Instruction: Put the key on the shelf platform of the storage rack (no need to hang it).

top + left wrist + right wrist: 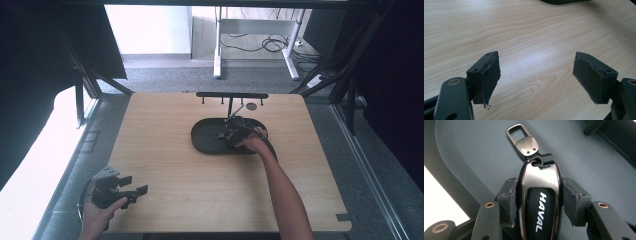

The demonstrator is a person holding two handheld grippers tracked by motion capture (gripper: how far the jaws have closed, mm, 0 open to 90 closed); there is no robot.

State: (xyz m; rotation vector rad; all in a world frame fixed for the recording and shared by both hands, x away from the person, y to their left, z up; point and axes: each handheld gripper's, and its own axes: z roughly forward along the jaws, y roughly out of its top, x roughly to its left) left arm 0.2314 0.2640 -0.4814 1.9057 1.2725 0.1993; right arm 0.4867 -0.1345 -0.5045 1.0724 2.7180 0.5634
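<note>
Key fob, glossy dark metal shell w/ black centre panel lettered HAVAL in white: clamped between pads of right gripper, one pad on each long side. Held over dark oval tray; whether touching tray floor or lifted off it, cannot tell. Short black strap loop at fob's far end, joined to metal carabiner clip pointing away from jaws, seen against tray floor.

High view: right gripper positioned over right half of tray, right hand behind it, forearm coming in from lower right. Tray located at table centre, toward far edge. Black hanger rack w/ horizontal bar and small downward pegs standing just behind tray, upright post at tray's rear. Small dark round disc on tabletop near rack, right of post.

Left gripper: near front-left corner of table, well apart from tray, held in left hand. Jaws spread wide, nothing between them. Grey three-cornered plate on top. In left gripper view, pads over bare light wood-grain tabletop; pad edges frayed, esp. lower tip of left-side pad. Dark tray edge just visible at top of same view.

Beyond table: grey carpet, white desk legs, loose cables on floor.
</note>
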